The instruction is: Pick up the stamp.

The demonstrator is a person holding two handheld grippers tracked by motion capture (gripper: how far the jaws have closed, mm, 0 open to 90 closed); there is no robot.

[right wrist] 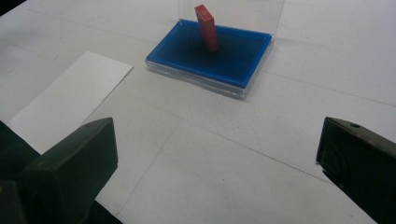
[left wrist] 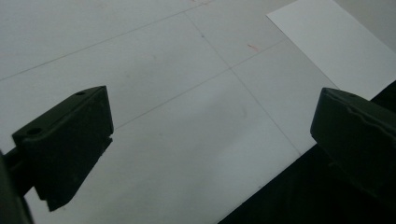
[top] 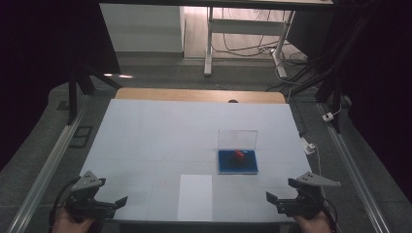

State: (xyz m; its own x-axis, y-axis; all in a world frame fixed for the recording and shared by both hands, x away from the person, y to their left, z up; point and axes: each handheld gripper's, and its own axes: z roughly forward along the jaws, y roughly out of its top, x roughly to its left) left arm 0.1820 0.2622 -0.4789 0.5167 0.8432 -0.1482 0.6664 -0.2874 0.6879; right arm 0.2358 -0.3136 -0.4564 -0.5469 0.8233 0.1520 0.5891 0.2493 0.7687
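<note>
A shallow blue tray (top: pixel 238 167) (right wrist: pixel 243 60) with a clear upright lid (top: pixel 237 138) lies right of the table's middle. A small red block (top: pixel 239 154) (right wrist: pixel 207 27) stands tilted inside it. A white sheet of paper (top: pixel 195 196) (left wrist: pixel 336 44) (right wrist: pixel 65 100) lies near the front edge. My left gripper (top: pixel 121 204) (left wrist: pixel 210 140) is held at the front left corner, open, nothing between its jaws. At the front right, my right gripper (top: pixel 271 200) (right wrist: pixel 217 158) is open and empty, pointing toward the tray.
The table (top: pixel 160 136) is covered in white, with a wooden strip (top: pixel 199 95) at its far edge. Metal rails (top: pixel 48 160) run along both sides. Desk legs and cables (top: pixel 243 46) stand on the floor beyond.
</note>
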